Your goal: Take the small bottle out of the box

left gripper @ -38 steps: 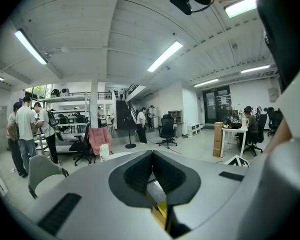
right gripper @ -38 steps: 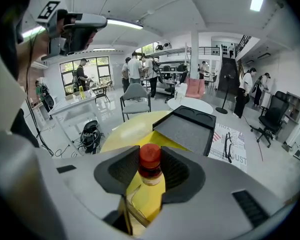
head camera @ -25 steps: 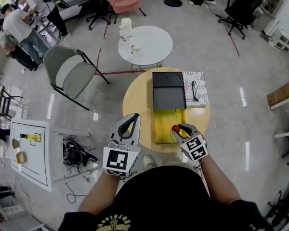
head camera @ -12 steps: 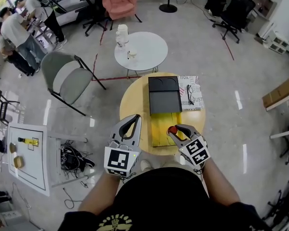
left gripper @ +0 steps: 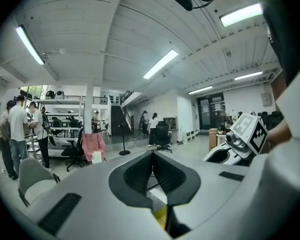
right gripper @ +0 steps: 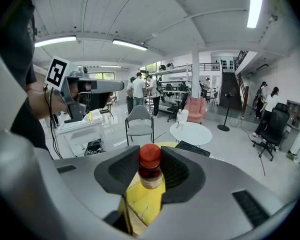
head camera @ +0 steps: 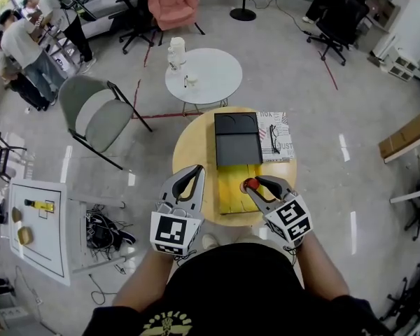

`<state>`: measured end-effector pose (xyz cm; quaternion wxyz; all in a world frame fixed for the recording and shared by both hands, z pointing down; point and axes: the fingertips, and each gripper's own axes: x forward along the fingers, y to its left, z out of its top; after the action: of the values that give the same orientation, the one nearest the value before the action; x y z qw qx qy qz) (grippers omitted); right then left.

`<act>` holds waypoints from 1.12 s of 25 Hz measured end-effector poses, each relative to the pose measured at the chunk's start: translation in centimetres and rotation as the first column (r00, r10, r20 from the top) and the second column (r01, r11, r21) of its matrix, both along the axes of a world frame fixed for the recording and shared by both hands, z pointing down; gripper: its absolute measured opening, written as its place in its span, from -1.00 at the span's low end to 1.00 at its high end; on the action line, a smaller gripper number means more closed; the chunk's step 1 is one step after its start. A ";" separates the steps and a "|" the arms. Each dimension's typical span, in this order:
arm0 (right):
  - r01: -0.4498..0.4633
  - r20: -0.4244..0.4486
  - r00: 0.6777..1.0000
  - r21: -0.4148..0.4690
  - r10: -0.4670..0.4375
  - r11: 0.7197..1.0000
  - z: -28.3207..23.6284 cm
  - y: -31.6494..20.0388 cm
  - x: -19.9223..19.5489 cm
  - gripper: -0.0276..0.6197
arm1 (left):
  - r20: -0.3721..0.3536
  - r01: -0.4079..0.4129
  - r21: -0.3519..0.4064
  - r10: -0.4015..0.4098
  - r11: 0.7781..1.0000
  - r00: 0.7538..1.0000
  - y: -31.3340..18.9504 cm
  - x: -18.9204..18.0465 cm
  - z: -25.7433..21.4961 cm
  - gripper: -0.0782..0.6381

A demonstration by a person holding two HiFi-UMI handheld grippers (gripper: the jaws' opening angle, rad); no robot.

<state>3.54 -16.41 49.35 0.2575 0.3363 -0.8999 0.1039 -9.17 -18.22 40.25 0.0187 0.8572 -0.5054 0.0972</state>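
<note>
A small dark bottle [right gripper: 150, 171] with a red cap [head camera: 251, 185] stands upright between the jaws of my right gripper [head camera: 256, 186], which is shut on it above the yellow inside of the open box [head camera: 232, 187]. The box's black lid [head camera: 238, 140] lies folded back toward the far side of the round wooden table [head camera: 192, 142]. In the right gripper view the yellow box [right gripper: 142, 201] lies below the bottle. My left gripper [head camera: 190, 179] hovers at the box's left edge, its jaws shut with nothing between them [left gripper: 152, 168].
A patterned paper [head camera: 276, 137] with a pair of glasses lies right of the lid. A white round table [head camera: 203, 74] stands beyond, a grey folding chair [head camera: 98, 116] to the left, and a white board [head camera: 33, 226] on the floor. People stand far left.
The right gripper, holding the bottle, has moved slightly up and toward the far side over the box. The left gripper has barely moved.
</note>
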 end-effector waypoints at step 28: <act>0.079 0.049 0.995 0.083 -0.083 0.993 -9.0 0.5 -1.6 -0.47 | 0.011 -0.023 -0.006 0.023 1.000 1.000 0.8 0.8 -0.1 -0.74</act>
<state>1.97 -15.89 40.40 0.2239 0.3068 -0.9227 0.0654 -8.41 -17.40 40.15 0.0172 0.8622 -0.4954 0.1039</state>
